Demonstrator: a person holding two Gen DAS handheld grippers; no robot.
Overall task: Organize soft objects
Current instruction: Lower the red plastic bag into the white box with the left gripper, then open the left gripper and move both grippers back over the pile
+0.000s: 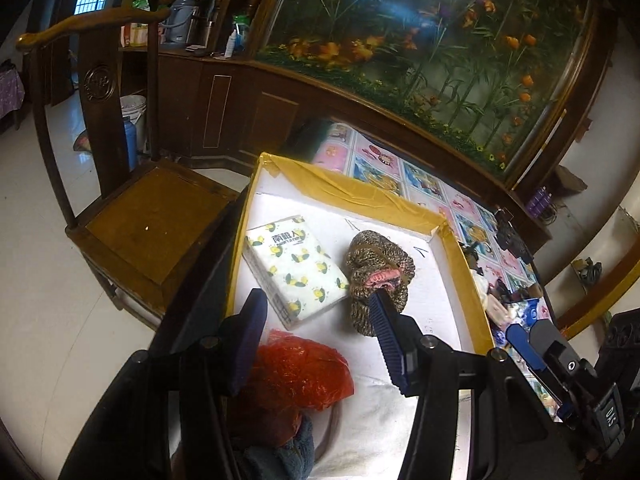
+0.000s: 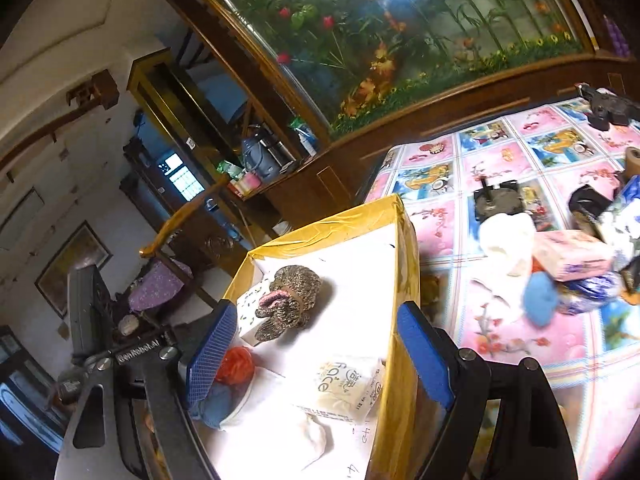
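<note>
A white box with yellow-taped rim (image 1: 352,190) (image 2: 404,248) holds a lemon-print tissue pack (image 1: 294,270) (image 2: 250,316), a brown knitted bundle (image 1: 378,268) (image 2: 294,298), a red plastic bag (image 1: 304,368) (image 2: 236,364), a blue towel (image 1: 280,456) and a "face" tissue pack (image 2: 348,386). My left gripper (image 1: 320,340) is open above the box, empty. My right gripper (image 2: 316,356) is open over the box, empty. It also shows in the left wrist view (image 1: 524,344).
A wooden chair (image 1: 152,216) stands left of the box. The floral tablecloth (image 2: 500,344) carries a heap of soft things: white cloth (image 2: 506,240), a pink tissue pack (image 2: 572,254), a blue cloth (image 2: 540,298). A wooden cabinet with a flower mural (image 1: 400,40) lies behind.
</note>
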